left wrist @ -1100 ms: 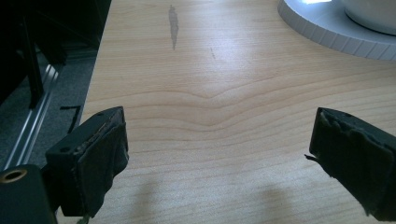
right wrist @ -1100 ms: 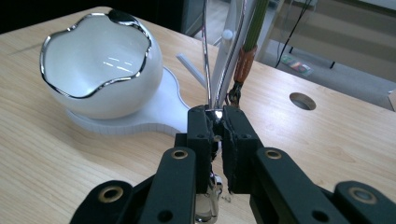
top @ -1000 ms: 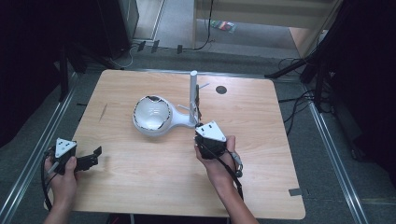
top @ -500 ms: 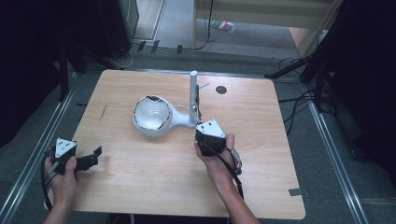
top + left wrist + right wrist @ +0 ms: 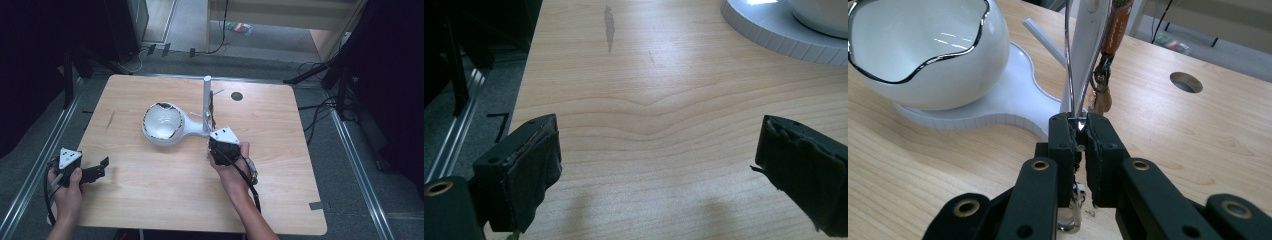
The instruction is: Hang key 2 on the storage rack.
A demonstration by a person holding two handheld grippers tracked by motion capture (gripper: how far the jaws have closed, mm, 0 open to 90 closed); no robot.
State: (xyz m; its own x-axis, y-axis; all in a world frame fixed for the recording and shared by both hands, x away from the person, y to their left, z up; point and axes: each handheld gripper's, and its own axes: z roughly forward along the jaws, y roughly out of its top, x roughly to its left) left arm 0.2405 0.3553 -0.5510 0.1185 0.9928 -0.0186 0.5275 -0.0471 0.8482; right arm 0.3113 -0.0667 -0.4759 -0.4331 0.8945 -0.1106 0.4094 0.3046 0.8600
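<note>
A white bowl [image 5: 161, 121] with a wavy dark rim sits on a flat white stand [image 5: 192, 129] that carries an upright white post [image 5: 207, 100]. My right gripper [image 5: 214, 135] is at the foot of the post. In the right gripper view it [image 5: 1079, 135] is shut on a thin metal loop [image 5: 1068, 60] that rises along the post, beside an orange strap [image 5: 1115, 25] with a metal clasp [image 5: 1100, 75]. My left gripper [image 5: 102, 167] rests near the table's front left corner, and its jaws [image 5: 659, 155] stand open over bare wood.
The wooden table [image 5: 280, 150] has a round cable hole [image 5: 237, 96] at the back right of the post. Metal rails and cables run along the floor on both sides. The stand's edge [image 5: 774, 35] lies ahead of the left gripper.
</note>
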